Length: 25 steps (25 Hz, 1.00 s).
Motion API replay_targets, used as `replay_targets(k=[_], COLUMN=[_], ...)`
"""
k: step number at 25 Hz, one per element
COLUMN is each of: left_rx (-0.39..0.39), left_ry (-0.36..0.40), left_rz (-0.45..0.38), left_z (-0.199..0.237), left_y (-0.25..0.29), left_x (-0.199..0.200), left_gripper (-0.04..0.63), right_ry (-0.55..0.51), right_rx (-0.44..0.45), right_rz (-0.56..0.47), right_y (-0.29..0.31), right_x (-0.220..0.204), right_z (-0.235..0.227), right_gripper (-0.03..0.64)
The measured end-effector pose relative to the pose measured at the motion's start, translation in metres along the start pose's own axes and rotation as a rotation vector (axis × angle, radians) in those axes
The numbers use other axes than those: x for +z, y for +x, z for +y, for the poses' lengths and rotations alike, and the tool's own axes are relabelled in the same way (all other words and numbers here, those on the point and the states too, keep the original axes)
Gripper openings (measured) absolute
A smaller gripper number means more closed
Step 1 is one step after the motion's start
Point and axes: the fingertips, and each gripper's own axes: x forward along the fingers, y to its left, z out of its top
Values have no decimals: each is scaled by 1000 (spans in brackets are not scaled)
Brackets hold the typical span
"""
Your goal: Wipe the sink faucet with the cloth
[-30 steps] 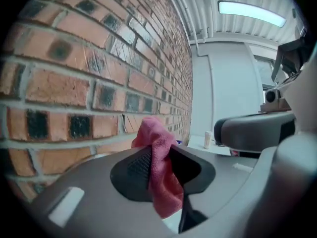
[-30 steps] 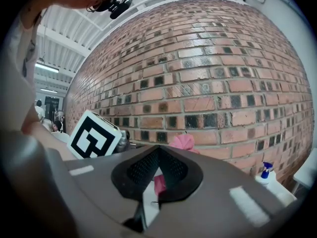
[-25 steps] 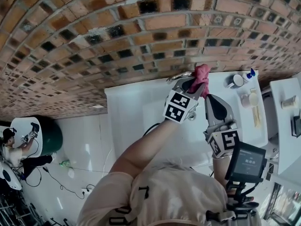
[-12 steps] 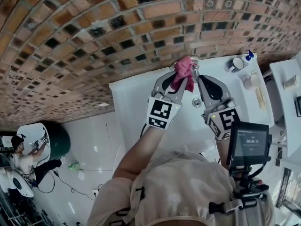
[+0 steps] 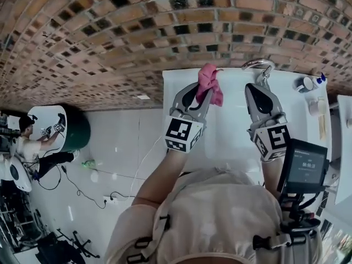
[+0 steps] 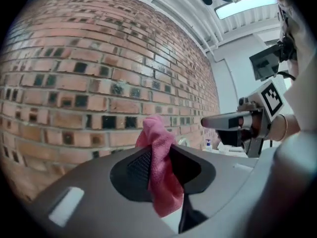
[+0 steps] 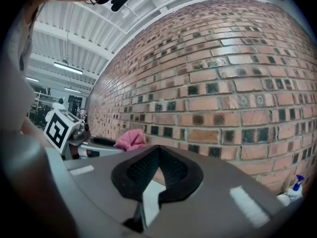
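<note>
In the head view my left gripper is shut on a crumpled pink cloth and holds it over the back left part of the white sink. The curved chrome faucet stands at the sink's back edge, to the right of the cloth and apart from it. My right gripper sits just below the faucet, jaws together with nothing between them. In the left gripper view the cloth hangs between the jaws of that gripper. The right gripper view shows its gripper with the tips touching, and the cloth off to the left.
A brick wall rises directly behind the sink. A cup and a blue-capped bottle stand on the counter at the right. A small screen rides by my right arm. Far left, another person works beside a green round tub.
The left gripper has carried the pink cloth off the faucet and away to the left. The right gripper has moved up close below the faucet. The view has swung left.
</note>
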Motion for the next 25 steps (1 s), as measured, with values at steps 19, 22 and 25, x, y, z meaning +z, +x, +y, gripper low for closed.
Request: replay_targets(k=[19, 22, 25], left_rx=[113, 116, 105], left_ry=[-101, -129, -104], left_rz=[435, 496, 540], left_z=[37, 40, 44], left_y=[-101, -105, -108], left_x=[-240, -265, -285], left_gripper=[101, 103, 106], right_ry=[-73, -89, -102], right_rx=[53, 29, 21], right_rz=[50, 67, 84], right_y=[10, 7, 8], right_x=[-11, -14, -18], right_z=[75, 75, 78], right_gripper=[-6, -6, -6])
